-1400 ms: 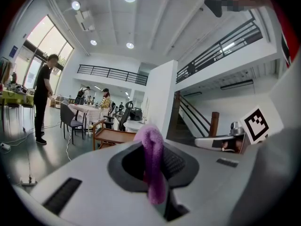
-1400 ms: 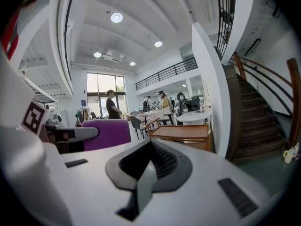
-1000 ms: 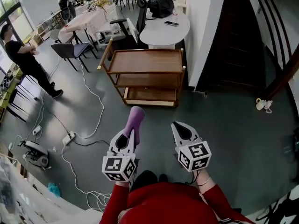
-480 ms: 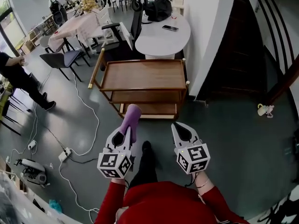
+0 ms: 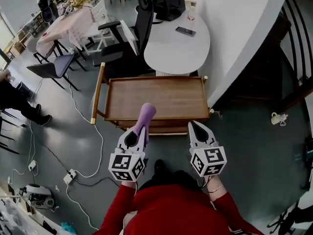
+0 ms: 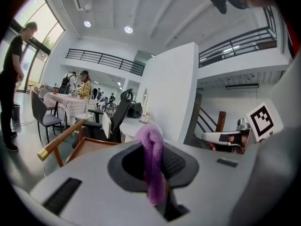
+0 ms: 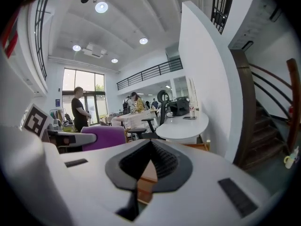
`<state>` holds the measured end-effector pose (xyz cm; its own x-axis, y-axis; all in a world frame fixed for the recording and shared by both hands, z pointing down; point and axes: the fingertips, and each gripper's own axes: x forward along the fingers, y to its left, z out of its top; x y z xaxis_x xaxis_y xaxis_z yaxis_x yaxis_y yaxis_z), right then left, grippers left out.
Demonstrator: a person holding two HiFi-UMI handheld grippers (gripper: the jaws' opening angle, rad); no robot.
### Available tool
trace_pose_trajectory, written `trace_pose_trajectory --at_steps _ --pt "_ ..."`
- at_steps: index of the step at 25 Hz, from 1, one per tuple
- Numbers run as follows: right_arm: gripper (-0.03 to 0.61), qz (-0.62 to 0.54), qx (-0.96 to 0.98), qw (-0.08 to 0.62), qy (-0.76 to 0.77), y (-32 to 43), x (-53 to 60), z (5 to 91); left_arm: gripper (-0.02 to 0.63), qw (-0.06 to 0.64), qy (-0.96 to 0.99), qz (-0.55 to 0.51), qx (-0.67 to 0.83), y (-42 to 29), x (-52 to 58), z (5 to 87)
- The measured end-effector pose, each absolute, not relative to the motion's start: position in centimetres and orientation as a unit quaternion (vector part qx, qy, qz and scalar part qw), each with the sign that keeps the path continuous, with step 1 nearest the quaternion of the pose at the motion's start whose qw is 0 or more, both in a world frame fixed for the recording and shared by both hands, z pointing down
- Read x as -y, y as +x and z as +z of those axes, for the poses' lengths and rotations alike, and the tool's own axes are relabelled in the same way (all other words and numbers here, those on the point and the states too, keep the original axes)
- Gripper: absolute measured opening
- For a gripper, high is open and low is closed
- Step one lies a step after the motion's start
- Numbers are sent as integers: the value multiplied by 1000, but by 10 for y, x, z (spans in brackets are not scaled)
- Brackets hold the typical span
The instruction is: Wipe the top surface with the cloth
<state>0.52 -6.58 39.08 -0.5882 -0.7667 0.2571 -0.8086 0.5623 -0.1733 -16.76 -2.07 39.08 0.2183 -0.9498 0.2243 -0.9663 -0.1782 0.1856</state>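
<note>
Approach step, I judge: left gripper (image 5: 139, 131) clamped on the purple cloth (image 5: 146, 113), held up near the cart (image 5: 96, 95), right gripper (image 5: 195, 125) closed and empty; next the cloth must come down onto the top surface (image 5: 161, 98)

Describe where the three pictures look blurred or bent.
Head view: sharp, but the wide lens curves the edge of the white wall. Left gripper view: dark round border; the purple fuzzy cloth between the jaws is soft, the room behind sharper. Right gripper view: the near jaws are blurred; the ceiling lamps glare.
</note>
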Motion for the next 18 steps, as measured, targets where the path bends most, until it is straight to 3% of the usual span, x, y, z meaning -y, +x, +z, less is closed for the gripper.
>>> trace_pose_trajectory --at_steps 10,18 --pt "12 160 851 94 491 26 129 409 51 184 792 60 579 -151 100 422" --pt "11 194 789 96 575 111 146 425 51 254 856 45 448 6 245 451"
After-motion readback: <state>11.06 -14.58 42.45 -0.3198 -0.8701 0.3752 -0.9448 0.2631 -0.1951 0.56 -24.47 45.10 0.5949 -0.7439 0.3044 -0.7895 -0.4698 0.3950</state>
